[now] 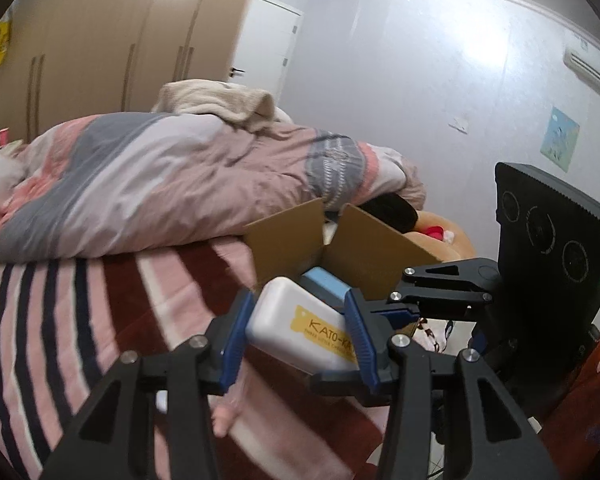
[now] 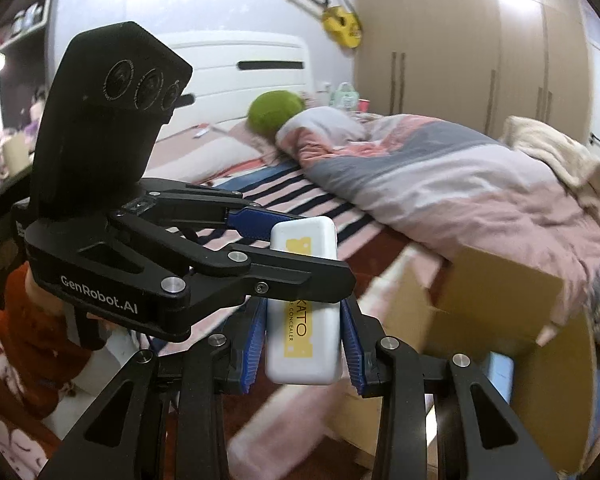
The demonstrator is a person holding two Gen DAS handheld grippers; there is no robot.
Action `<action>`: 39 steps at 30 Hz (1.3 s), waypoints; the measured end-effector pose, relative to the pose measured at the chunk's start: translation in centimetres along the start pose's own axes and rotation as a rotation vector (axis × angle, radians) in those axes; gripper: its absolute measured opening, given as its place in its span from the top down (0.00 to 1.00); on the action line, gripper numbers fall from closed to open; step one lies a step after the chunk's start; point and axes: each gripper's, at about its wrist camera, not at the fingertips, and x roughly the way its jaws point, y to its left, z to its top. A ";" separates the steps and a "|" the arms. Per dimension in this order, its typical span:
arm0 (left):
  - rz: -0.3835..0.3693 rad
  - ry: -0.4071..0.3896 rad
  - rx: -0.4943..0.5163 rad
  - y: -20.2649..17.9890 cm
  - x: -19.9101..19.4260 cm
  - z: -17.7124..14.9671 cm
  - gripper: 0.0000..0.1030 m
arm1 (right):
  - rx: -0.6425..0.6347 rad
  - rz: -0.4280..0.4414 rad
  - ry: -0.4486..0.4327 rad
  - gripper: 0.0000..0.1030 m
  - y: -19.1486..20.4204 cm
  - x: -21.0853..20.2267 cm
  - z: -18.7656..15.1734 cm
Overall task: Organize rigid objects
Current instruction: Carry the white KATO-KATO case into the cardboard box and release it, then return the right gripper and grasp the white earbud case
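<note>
Both claws clamp one white box [image 1: 300, 330] above the bed [image 1: 60, 320]: left claw [image 1: 296, 340] on one end, right claw [image 2: 302, 344] on the other. Its yellow label reads KATO.

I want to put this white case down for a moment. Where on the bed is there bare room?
The striped sheet left of the cardboard box, in front of the bunched duvet, lies bare: room for the white case. Crowded: the box already holds a blue item, and a plush toy sits behind it.
</note>
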 end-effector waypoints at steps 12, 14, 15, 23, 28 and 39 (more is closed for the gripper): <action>-0.051 0.094 0.044 -3.0 8.5 2.9 0.50 | 0.167 -0.042 -0.001 0.70 -8.7 -2.2 -2.7; -0.040 0.095 0.045 -3.1 9.0 2.8 0.32 | 0.183 -0.067 -0.007 0.69 -9.3 -2.4 -3.1; -0.038 0.094 0.045 -3.1 9.1 2.8 0.32 | 0.188 -0.080 -0.010 0.68 -9.5 -2.5 -3.3; -0.013 0.069 0.020 -1.7 7.2 2.4 0.31 | 0.207 -0.075 0.011 0.64 -9.8 -2.3 -3.5; 0.024 0.020 -0.007 0.3 3.6 1.7 0.31 | 0.181 -0.070 0.020 0.63 -7.9 -2.2 -2.4; 0.152 -0.078 -0.117 7.2 -5.0 -2.7 0.27 | 0.058 0.045 0.082 0.62 0.5 3.2 1.8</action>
